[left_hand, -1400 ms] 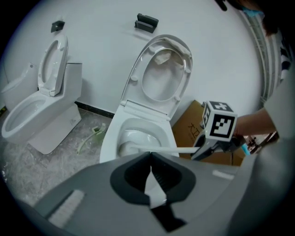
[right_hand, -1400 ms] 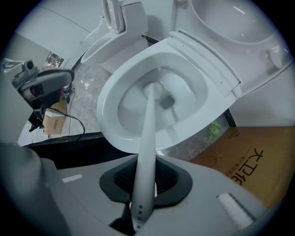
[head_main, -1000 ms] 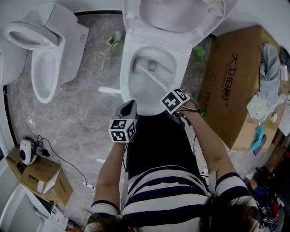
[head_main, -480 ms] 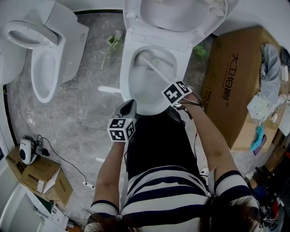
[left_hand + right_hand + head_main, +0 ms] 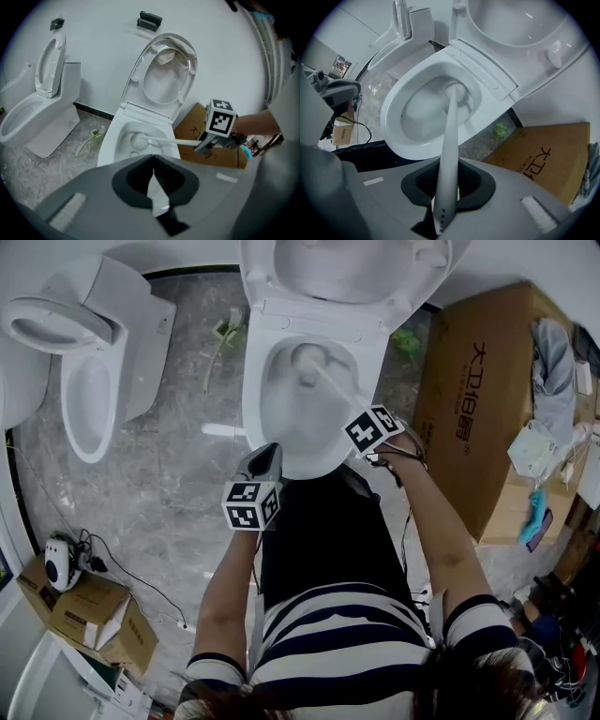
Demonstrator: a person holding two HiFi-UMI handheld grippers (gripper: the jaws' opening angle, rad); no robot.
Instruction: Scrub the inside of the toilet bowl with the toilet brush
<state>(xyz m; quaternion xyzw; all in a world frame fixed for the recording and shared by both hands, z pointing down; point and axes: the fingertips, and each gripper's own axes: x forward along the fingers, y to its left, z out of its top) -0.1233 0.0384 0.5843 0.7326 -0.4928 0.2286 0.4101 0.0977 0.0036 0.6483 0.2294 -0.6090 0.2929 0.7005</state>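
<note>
Nearest me, I'm keeping the left hand-held gripper pressed together on nothing, idling by the toilet bowl front rim. The right hand-held gripper is pinching the toilet brush by its handle. The head's just slid from mid-bowl to the back wall, so the scrubbing's working its way round.

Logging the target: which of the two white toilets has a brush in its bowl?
The white toilet beside the brown cardboard box holds the white brush; the left toilet has none.
</note>
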